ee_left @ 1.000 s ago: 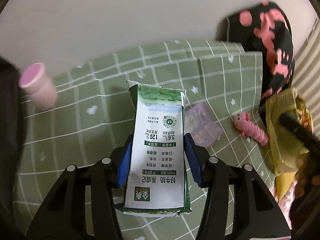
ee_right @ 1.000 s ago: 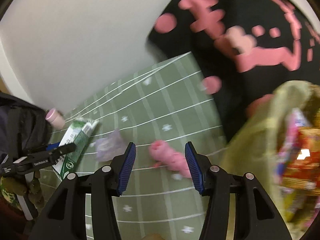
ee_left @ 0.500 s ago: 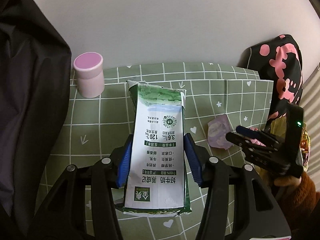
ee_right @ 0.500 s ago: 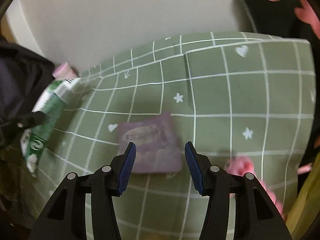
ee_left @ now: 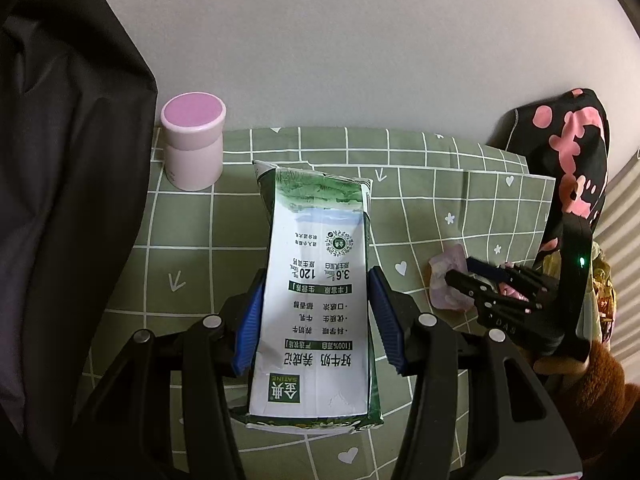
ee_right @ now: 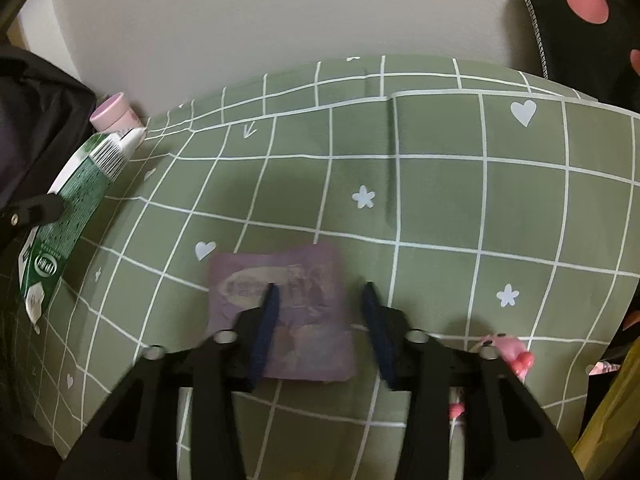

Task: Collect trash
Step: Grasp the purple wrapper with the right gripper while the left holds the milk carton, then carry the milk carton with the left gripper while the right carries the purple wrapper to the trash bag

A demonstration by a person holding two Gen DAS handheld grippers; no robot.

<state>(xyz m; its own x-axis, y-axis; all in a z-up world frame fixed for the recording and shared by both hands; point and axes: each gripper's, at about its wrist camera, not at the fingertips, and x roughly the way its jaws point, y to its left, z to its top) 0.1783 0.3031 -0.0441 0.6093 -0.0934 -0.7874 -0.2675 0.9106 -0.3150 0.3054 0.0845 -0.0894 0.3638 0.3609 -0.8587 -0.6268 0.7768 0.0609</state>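
My left gripper (ee_left: 316,312) is shut on a green and white milk carton (ee_left: 316,280) and holds it above the green checked cloth (ee_left: 420,200). The carton also shows at the left of the right wrist view (ee_right: 76,204). My right gripper (ee_right: 320,300) is open and sits low over a flat purple wrapper (ee_right: 304,312) lying on the cloth; its jaws straddle the wrapper's right part. From the left wrist view the right gripper (ee_left: 464,276) reaches onto the wrapper (ee_left: 446,280).
A pink lidded jar (ee_left: 194,144) stands at the back left by the wall. A black jacket (ee_left: 60,200) hangs on the left. A pink toy (ee_right: 508,354) lies right of the wrapper. A black bag with pink spots (ee_left: 572,160) and a yellow trash bag (ee_right: 612,408) are on the right.
My right gripper has swung left from the pink toy and come down over the purple wrapper. My left gripper has lifted and turned with the carton, bringing the jar and jacket into view.
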